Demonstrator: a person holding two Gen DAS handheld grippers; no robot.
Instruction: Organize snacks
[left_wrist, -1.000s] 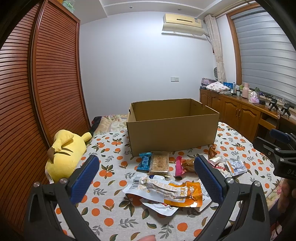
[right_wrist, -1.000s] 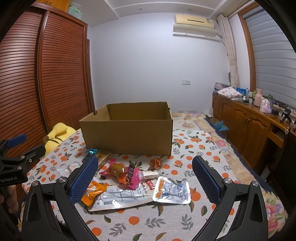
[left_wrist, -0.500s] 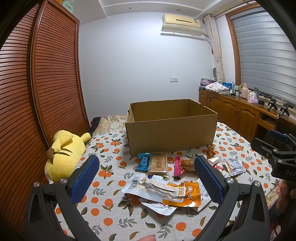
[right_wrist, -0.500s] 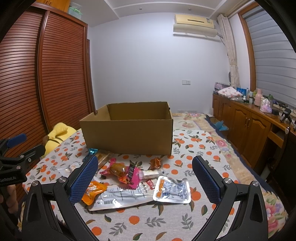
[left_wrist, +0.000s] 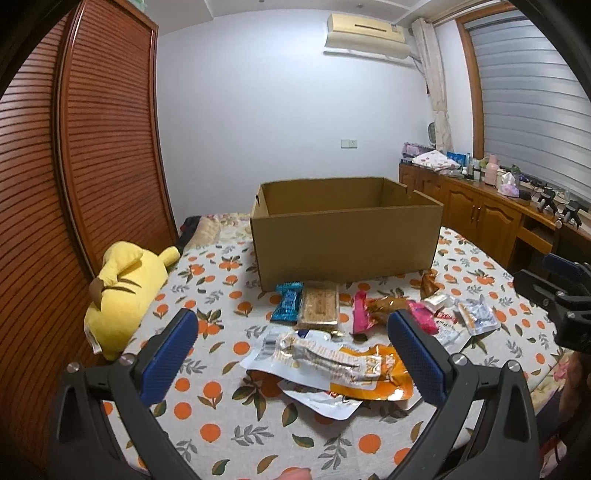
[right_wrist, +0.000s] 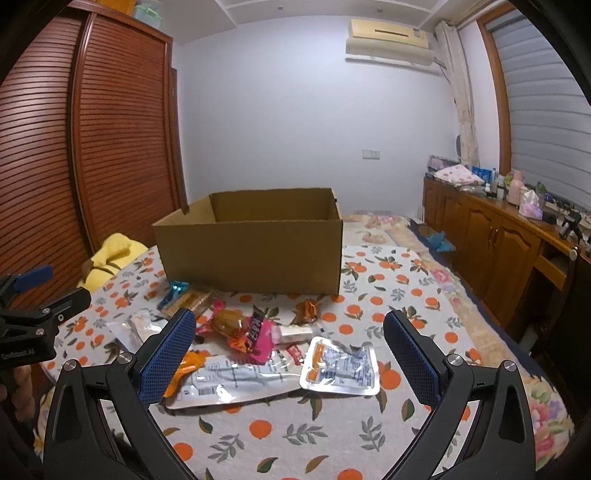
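one open box (left_wrist: 347, 240) stood on the orange-print cloth (left_wrist: 221, 402), and the snacks lay in a loose heap just in front of it. about ten packets could be counted: one blue wrapper (left_wrist: 287, 302) beside one clear cracker pack (left_wrist: 319, 304), both close to the box's front wall; one pink packet (right_wrist: 258, 336) with a brown-filled wrapper (right_wrist: 229, 322) touching it; one small amber candy (right_wrist: 307, 309) set a little apart; one white stick (right_wrist: 295, 334); one small red wrapper (right_wrist: 295, 350); one silver pouch (right_wrist: 341, 365); one orange bag (left_wrist: 373, 376) overlapped by a long clear pack (left_wrist: 317, 354); and one flat silver bag (right_wrist: 229, 380) under the pile. the overlap made the exact count uncertain, and print on the wrappers was too small to read.

the left gripper (left_wrist: 291, 332) hovered above the orange bag with its jaws spread wide, holding nothing. the right gripper (right_wrist: 290, 332) hung over the pink packet and silver pouch, jaws likewise wide apart and empty. each gripper showed only partly at the edge of the other's view.

one yellow plush (left_wrist: 125, 280) lay at the cloth's left edge, half hidden by the box in the right view. the box's floor was out of sight.
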